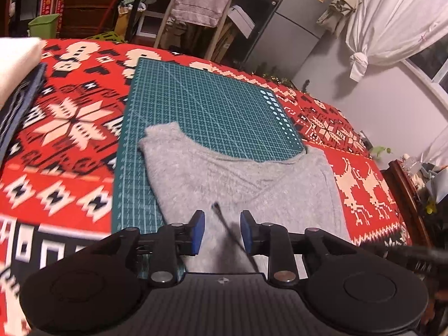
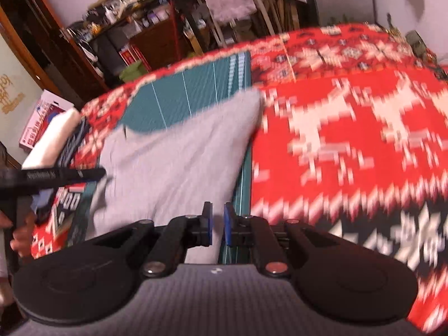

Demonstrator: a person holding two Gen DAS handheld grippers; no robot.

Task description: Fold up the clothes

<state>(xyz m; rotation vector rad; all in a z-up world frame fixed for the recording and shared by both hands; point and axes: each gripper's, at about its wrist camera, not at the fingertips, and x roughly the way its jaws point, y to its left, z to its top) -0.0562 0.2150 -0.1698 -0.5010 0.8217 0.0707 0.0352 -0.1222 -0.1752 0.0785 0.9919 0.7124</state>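
Two claws, both empty. Left claw (image 1: 222, 231): jaws moderately apart, above garment (image 1: 240, 184) near edge. Right claw (image 2: 217, 225): jaws narrow, at garment's right edge. Garment lies on mat (image 1: 201, 103), right side overhanging onto blanket (image 1: 61, 151). Risk: narrow jaws skid off fabric or pinch single layer; fold skews.

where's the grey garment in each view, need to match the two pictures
Left wrist view: the grey garment lies in the lower middle, spread over the near end of the green cutting mat, just ahead of the left gripper.
Right wrist view: the garment fills the middle left, ahead and left of the right gripper.
Shared landmark: the green cutting mat on the red patterned blanket.
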